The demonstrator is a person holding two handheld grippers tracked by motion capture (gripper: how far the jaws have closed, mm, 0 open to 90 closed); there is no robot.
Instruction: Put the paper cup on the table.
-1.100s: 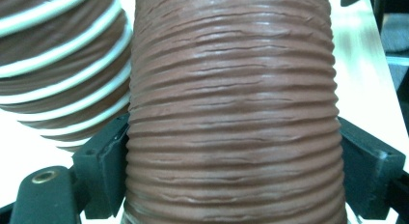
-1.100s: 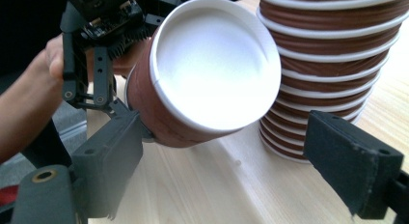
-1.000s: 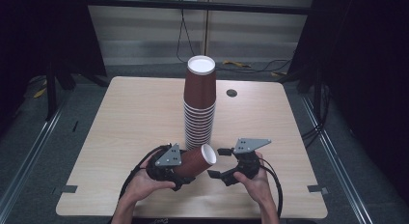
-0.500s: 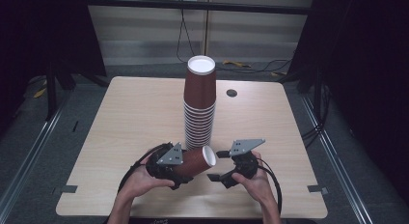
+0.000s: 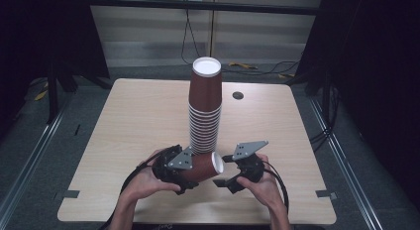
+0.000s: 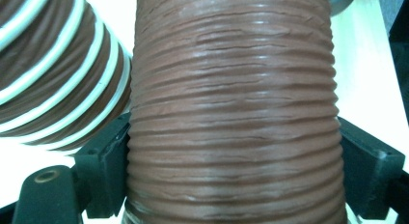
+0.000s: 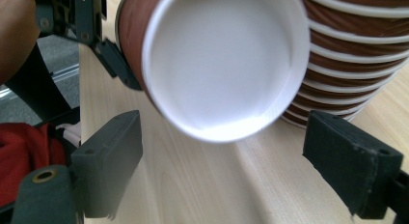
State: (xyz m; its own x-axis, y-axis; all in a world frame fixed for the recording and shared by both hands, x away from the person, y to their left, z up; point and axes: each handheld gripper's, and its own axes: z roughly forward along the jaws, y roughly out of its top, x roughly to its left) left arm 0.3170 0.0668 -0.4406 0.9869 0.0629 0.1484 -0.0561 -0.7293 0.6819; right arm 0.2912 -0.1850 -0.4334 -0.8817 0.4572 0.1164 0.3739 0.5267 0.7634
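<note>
One brown ribbed paper cup [image 5: 200, 166] lies sideways, clenched in the left hand-held gripper [image 5: 179, 166], its white empty mouth facing the released right hand-held gripper [image 5: 233, 176]; behind both, stacked brown cups [image 5: 204, 111] stand on the wooden counter [image 5: 129, 116].

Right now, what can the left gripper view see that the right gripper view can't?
Left gripper view alone: the cup's ribbed brown side, clamped between that gripper's pads. Right gripper view alone: the cup's white open mouth, the right gripper with jaws spread wide and apart from the cup, and a hand on the left gripper. Both: the cup, the stack of cups beside it, and the table.
</note>
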